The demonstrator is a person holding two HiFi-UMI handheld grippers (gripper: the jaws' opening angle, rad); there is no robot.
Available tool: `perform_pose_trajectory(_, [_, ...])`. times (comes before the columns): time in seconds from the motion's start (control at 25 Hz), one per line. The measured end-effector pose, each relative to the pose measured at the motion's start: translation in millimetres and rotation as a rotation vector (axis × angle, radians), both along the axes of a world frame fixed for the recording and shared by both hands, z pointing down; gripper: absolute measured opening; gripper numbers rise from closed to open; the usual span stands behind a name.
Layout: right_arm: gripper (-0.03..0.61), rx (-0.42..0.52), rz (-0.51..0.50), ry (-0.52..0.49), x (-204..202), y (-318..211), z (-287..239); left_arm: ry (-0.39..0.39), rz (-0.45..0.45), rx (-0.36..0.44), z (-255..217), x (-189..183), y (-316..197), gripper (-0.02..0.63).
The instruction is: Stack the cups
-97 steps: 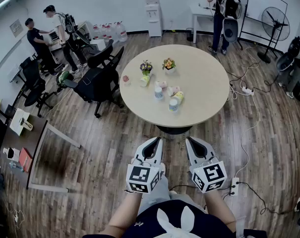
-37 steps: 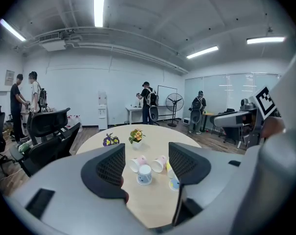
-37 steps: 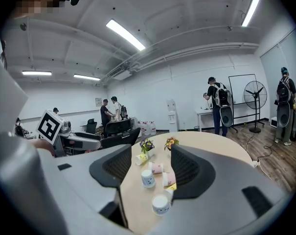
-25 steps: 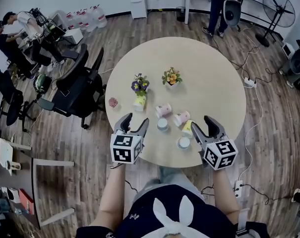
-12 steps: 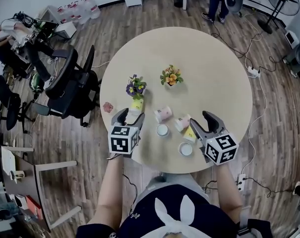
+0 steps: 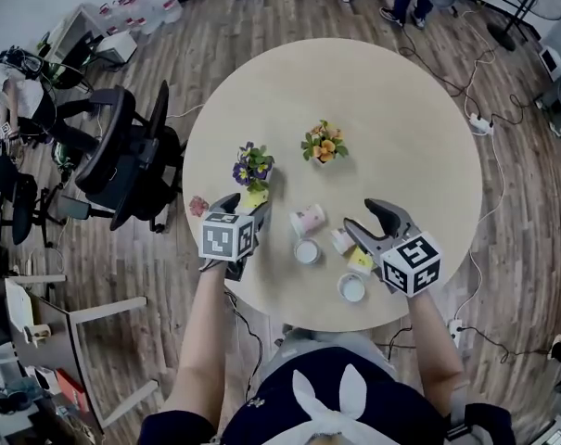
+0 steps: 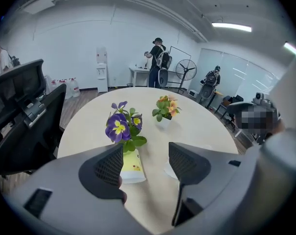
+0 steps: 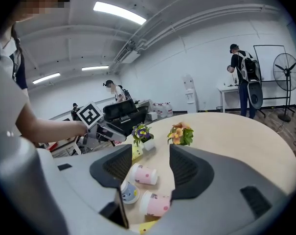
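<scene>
Several paper cups stand or lie on the round table [image 6: 401, 137]. In the head view a pink cup [image 6: 308, 219] and a second pink cup [image 6: 342, 240] lie on their sides, with an upright bluish cup [image 6: 307, 251], a yellow cup [image 6: 360, 260] and a white cup [image 6: 351, 288] beside them. Another yellow cup [image 7: 132, 166] lies by the purple flowers [image 7: 121, 127]. My left gripper [image 6: 246, 207] is open just short of that cup. My right gripper [image 6: 362, 216] is open over the pink cups [image 8: 144, 174], empty.
A pot of orange flowers [image 6: 323, 144] stands mid-table behind the cups. A small pink object [image 6: 197, 206] lies at the table's left edge. Black office chairs [image 6: 122, 156] stand left of the table. A person [image 8: 243, 80] stands at a far desk.
The view has closed in on the table. Both grippers have moved forward over its near edge, the left toward the purple flowers, the right toward the lying pink cups.
</scene>
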State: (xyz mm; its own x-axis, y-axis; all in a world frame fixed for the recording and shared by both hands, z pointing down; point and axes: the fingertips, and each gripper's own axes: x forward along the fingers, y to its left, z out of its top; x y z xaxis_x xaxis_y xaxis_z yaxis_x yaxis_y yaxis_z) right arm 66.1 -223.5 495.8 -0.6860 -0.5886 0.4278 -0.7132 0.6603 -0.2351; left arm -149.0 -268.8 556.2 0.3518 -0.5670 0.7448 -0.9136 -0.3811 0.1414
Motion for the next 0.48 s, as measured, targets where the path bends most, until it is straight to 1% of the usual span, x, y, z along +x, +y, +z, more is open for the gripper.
perform_pose_trajectory(0.16, [0.235,-0.060,-0.086,-0.003,-12,-11,20,0.009,0.005,-0.081,25,-8,-13,0.290])
perform_pose_trajectory(0.32, [0.236,-0.116,-0.132,0.012,-19,-22,44,0.028,-0.016,-0.142,47,-13,-23,0.293])
perform_pose_trajectory(0.48, [0.244,-0.172,-0.187,0.043,-27,-30,68,0.011,-0.021,-0.199,70,-17,-28,0.293])
